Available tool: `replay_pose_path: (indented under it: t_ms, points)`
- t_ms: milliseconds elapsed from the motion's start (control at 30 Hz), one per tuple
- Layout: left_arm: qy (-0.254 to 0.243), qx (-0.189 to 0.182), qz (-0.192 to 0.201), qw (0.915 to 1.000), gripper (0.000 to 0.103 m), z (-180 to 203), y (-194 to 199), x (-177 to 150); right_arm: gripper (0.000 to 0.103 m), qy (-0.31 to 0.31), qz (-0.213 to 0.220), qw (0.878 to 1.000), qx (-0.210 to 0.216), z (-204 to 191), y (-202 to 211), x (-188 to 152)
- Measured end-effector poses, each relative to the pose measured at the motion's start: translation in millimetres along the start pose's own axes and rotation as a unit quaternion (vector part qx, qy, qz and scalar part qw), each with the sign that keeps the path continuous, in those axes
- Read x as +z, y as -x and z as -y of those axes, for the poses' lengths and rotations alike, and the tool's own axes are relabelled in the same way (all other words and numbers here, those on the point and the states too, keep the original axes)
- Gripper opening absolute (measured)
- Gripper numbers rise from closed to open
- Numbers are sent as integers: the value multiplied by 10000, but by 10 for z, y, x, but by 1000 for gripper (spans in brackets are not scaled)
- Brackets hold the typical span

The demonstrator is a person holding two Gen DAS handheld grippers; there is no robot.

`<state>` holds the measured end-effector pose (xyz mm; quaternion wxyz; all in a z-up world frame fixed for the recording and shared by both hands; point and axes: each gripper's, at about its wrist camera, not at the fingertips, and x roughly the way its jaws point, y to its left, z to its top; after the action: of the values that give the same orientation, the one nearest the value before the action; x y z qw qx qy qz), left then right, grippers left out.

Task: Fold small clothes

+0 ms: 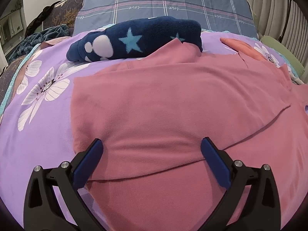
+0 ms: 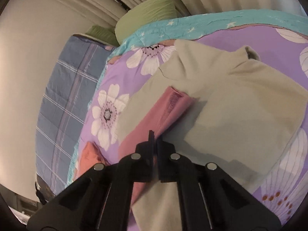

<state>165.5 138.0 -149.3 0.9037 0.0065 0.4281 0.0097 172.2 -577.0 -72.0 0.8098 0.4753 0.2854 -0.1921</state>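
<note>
A pink garment (image 1: pixel 163 104) lies spread on the purple flowered bedspread (image 1: pixel 38 115), with a folded layer across its near part. My left gripper (image 1: pixel 152 150) is open, its blue pads either side of that fold, just above the cloth. In the right wrist view my right gripper (image 2: pixel 155 136) is shut on the pink garment's sleeve (image 2: pixel 154 115), which lies stretched over a beige garment (image 2: pixel 231 100).
A folded navy fleece with stars (image 1: pixel 138 40) lies beyond the pink garment. An orange garment (image 1: pixel 242 46) lies at the far right. A blue plaid quilt (image 1: pixel 163 2) and green pillows (image 2: pixel 146 13) sit at the bed's head.
</note>
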Motion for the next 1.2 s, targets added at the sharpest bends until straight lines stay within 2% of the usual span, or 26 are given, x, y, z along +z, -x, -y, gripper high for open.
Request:
replay_pose_path:
  t_ms: [100,167,233,333,400,433,533,600,667,733,833,900,933,1000,1067,1167,1200]
  points:
    - [6,-6,1,10000,102,0,2,-1,3,216,135,9993,261,-253,79,-84]
    - [13,-15,4,10000,102,0,3,-2,2,584,68,9958,698,-622,130,-256]
    - [27,-36,15,10000,102,-6,8,-5,2,1081,-140,9869,1186,-1055,176,-551]
    - [56,-83,31,9999,102,-20,16,-9,3,2082,-600,9549,2029,-1792,257,-1314]
    - [63,-99,34,9999,102,-25,18,-9,2,2829,-1052,9178,2579,-2253,258,-2076]
    - [70,-106,36,9999,102,-26,18,-10,2,3092,-1278,9021,2726,-2386,222,-2412]
    - [124,-188,57,9997,102,-50,28,-11,2,3704,-1909,8653,2787,-2590,58,-3263]
    - [226,-337,99,9991,102,-98,49,-9,3,4311,-2275,8368,2493,-2604,-129,-3889]
    - [405,-533,184,9976,98,-171,97,-1,3,4601,-2456,8233,2240,-2520,-249,-4201]
    - [631,-821,247,9943,85,-239,170,29,3,4762,-2665,8133,2019,-2385,-362,-4399]
    - [1055,-1969,373,9740,84,-274,330,133,7,4793,-2861,8064,1952,-2280,-405,-4436]
    - [1081,-2360,412,9648,84,-209,376,204,10,4823,-2923,8011,2004,-2245,-375,-4459]
    - [1107,-2638,388,9574,84,-156,375,252,11,4858,-2924,7983,2031,-2240,-347,-4465]
    - [1155,-3031,207,9457,84,-64,306,307,14,5015,-2941,7868,2072,-2201,-290,-4500]
    - [1167,-3245,-90,9386,84,47,165,317,14,5157,-2909,7797,2035,-2178,-289,-4552]
    - [1181,-3039,-512,9440,84,211,-111,310,14,5223,-2831,7782,2034,-2127,-319,-4602]
    - [1234,-3017,-540,9438,84,231,-162,313,14,5225,-2800,7787,2054,-2112,-319,-4607]
